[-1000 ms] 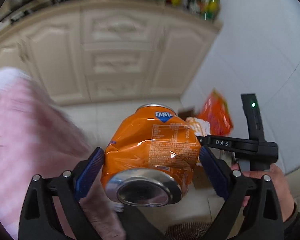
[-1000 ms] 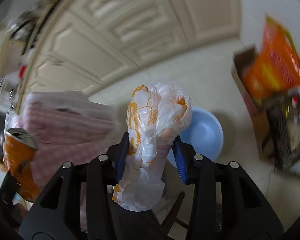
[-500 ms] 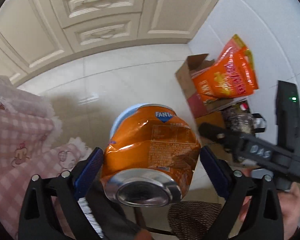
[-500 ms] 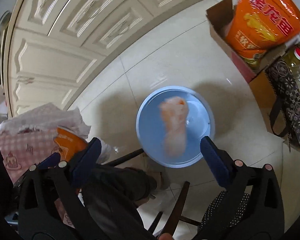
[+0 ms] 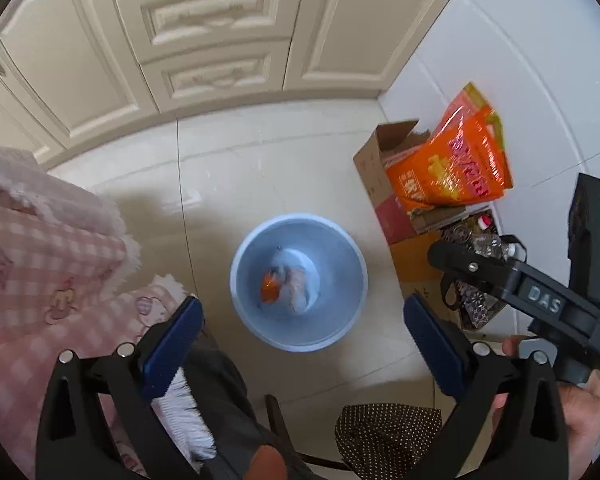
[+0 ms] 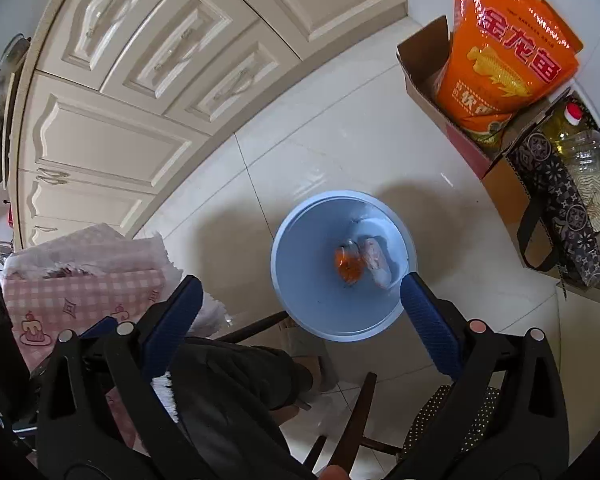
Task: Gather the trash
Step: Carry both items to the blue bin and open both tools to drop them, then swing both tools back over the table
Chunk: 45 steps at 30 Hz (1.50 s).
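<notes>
1. My left tool and right tool are both released and carry nothing.
2. The can and bag lie inside the bin on the floor.
3. I judge this round done; no other trash is visible.

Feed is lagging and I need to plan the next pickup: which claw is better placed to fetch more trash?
Neither, really: left claw and right claw both gape empty above the round blue plastic bin.

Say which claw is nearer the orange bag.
Right. The right claw hangs open on the orange bag's side of the blue bin; the left claw, open too, sits by the pink cloth.
</notes>
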Each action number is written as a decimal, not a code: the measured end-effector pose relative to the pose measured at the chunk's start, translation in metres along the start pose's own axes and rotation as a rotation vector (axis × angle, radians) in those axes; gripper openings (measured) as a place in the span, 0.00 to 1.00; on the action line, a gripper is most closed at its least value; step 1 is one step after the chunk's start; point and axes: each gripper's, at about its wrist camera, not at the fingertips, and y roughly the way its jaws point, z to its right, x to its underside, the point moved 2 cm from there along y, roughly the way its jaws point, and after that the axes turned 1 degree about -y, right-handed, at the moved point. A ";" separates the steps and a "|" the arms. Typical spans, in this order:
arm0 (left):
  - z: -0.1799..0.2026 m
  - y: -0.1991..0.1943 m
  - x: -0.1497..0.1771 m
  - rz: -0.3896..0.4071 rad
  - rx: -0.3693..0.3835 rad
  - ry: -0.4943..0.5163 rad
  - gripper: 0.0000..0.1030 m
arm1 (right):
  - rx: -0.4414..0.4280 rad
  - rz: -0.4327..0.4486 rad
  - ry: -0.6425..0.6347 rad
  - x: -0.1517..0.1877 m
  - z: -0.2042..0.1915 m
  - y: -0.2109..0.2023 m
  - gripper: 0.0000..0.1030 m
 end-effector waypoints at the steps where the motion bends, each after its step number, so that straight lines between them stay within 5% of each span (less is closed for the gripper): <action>1: 0.001 -0.011 0.001 0.024 0.003 0.004 0.95 | -0.002 0.007 -0.004 0.000 -0.003 -0.004 0.94; 11: -0.019 -0.149 0.014 0.324 -0.022 0.000 0.95 | -0.091 0.145 -0.138 0.003 -0.091 -0.075 0.94; 28: -0.158 -0.352 0.098 0.710 -0.302 -0.261 0.95 | -0.368 0.271 -0.568 0.076 -0.337 -0.173 0.94; 37: -0.225 -0.413 0.177 0.805 -0.464 -0.431 0.95 | -0.427 0.244 -0.802 0.141 -0.437 -0.175 0.94; 45: -0.281 -0.412 0.245 0.730 -0.596 -0.552 0.95 | -0.424 0.167 -0.996 0.200 -0.494 -0.143 0.94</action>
